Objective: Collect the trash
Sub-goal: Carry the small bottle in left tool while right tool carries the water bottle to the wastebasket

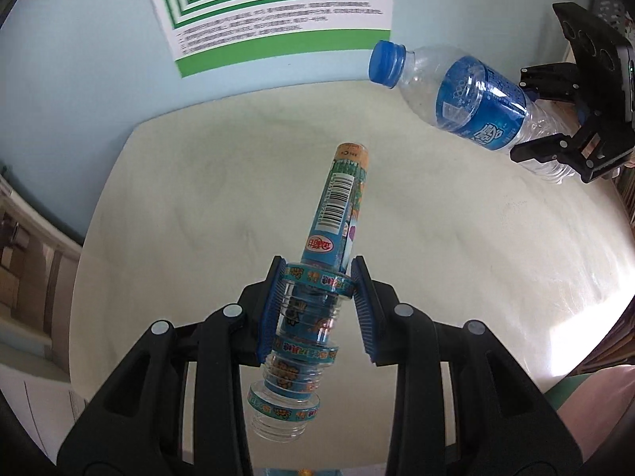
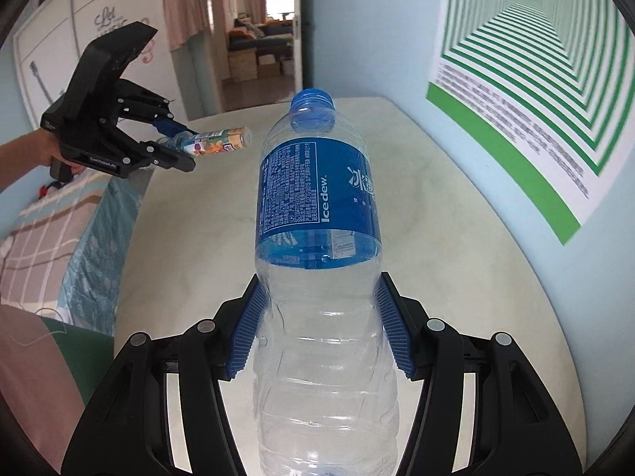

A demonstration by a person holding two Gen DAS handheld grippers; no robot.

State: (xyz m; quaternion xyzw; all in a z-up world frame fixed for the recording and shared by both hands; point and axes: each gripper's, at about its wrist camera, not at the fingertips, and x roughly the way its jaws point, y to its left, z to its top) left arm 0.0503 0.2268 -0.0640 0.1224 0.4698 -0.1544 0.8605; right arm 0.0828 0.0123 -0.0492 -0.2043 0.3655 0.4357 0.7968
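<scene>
Left tool [image 1: 317, 305] clamps a slim printed bottle [image 1: 337, 214] at frame centre; right tool [image 2: 321, 325] clamps a clear blue-labelled water bottle [image 2: 317, 198], both above the pale worktop [image 1: 178, 198].

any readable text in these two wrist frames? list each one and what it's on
"Icedew." – blue label of the water bottle held in the right gripper.
"GenRobot.AI" – side of the left gripper, small, barely legible.
"Let" – cursive decal on the wardrobe door; the rest is blurred.
Unreadable: Chinese characters and fine print on the bottle label, barcode digits and red logo on the slim drink bottle, text block on the green-striped poster.
</scene>
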